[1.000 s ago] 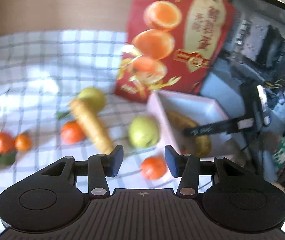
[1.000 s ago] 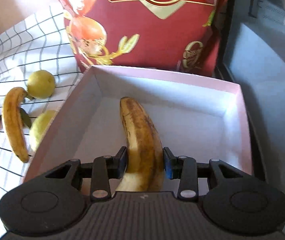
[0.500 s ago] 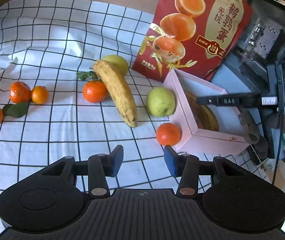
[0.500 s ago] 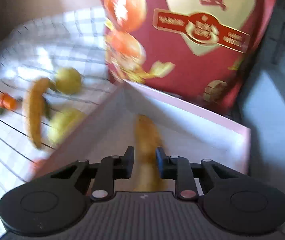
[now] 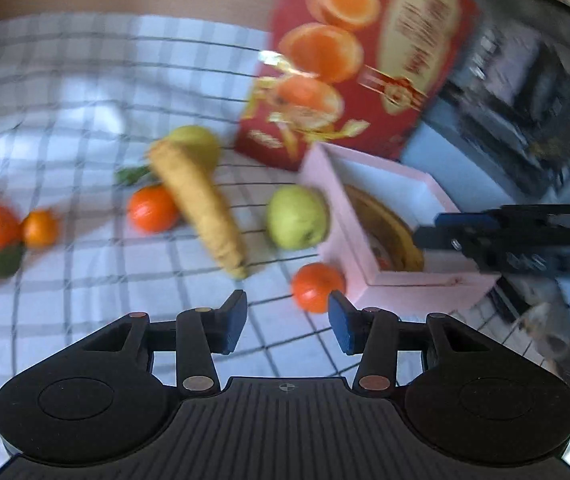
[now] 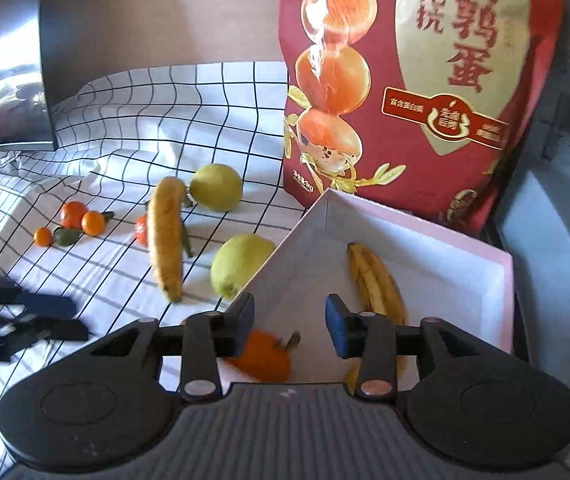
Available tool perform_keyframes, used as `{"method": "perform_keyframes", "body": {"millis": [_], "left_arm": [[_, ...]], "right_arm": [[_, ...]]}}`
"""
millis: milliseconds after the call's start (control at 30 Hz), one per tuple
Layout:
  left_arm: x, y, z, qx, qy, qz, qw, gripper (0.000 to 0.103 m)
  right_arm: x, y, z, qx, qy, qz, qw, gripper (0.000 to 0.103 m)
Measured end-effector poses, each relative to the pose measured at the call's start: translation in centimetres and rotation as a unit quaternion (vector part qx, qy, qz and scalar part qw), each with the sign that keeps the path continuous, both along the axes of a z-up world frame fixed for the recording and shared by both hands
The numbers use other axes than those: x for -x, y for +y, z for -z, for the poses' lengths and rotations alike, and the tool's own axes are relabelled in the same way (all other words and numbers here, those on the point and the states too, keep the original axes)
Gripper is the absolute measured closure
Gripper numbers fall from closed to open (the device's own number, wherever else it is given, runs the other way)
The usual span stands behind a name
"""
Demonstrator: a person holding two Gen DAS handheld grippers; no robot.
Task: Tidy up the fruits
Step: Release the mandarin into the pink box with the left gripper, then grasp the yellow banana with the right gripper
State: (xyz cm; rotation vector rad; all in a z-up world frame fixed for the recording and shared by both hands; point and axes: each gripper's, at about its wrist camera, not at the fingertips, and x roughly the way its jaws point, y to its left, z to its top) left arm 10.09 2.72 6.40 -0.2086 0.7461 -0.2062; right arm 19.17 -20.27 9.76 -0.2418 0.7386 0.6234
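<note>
Right wrist: red bag [image 6: 417,92] reading "鹌鹑蛋"

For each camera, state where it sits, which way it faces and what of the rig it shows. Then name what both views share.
Left wrist: rides the left gripper, angled down across the checked cloth toward the pink box; shows its own open fingers and the right gripper.
Right wrist: rides the right gripper, angled down over the box corner toward the red bag; shows its own open fingers.
Shared: loose banana, boxed banana, both pears.

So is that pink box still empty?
No. One banana lies inside the pink box; the other banana lies outside on the checked cloth.
</note>
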Motion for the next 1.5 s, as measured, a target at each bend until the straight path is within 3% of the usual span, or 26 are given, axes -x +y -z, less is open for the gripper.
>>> {"method": "perform_keyframes", "body": {"millis": [100, 267, 400, 533, 600, 700, 800, 900, 1000, 1267, 1400, 1500], "left_arm": [[-1.5, -2.0, 0.5, -0.055, -0.011, 0.050, 0.9972, 0.053], [-2.5, -4.4, 1.4, -0.128, -0.023, 0.115, 0.9849, 0.052], [-2.6, -2.6, 1.4, -0.096, -0.020, 0.076, 0.9923, 0.052], [-1.9, 1.9, 1.5, -0.066, -0.024, -0.032, 0.9970, 0.052], [-1.2, 5.1, 1.1, -0.062, -0.029, -0.097, 0.9929, 0.052], [0.2, 10.1, 0.8, -0.089, -0.032, -0.190, 0.9773, 0.054], [1.1, 13.9, 1.1, -0.101, -0.014, -0.218, 0.9707, 0.053], [2.1, 15.3, 1.3, -0.106, -0.007, -0.216, 0.9705, 0.053], [2.7, 15.3, 1.5, -0.079, -0.005, -0.201, 0.9763, 0.053], [5.5, 13.2, 1.8, -0.008, 0.001, -0.139, 0.9903, 0.053], [8.0, 12.6, 1.6, 0.001, 0.009, -0.118, 0.9930, 0.053], [9.9, 12.7, 1.5, 0.008, 0.014, -0.119, 0.9927, 0.054]], "right_arm": [[2.8, -0.9, 0.1, 0.008, -0.002, 0.009, 1.000, 0.058], [6.1, -1.8, 1.0, 0.034, -0.007, 0.015, 0.999, 0.053], [7.2, -2.6, 1.1, 0.025, 0.002, 0.031, 0.999, 0.053], [7.3, -2.5, 1.4, 0.039, -0.001, 0.048, 0.998, 0.052], [7.3, -2.3, 1.5, 0.039, 0.003, 0.056, 0.998, 0.052], [7.4, -2.0, 1.9, 0.038, 0.009, 0.064, 0.997, 0.050], [7.7, -1.4, 2.1, 0.038, 0.013, 0.063, 0.997, 0.050], [7.8, -0.3, 1.9, 0.036, 0.012, 0.052, 0.998, 0.049], [7.4, 2.1, 1.0, 0.027, 0.001, 0.031, 0.999, 0.049], [2.4, 14.3, 0.3, 0.025, -0.047, -0.031, 0.998, 0.049], [-2.3, 18.8, 1.5, 0.024, -0.014, -0.023, 0.999, 0.050], [-5.1, 19.8, 2.7, 0.010, 0.032, -0.011, 0.999, 0.050]]}}
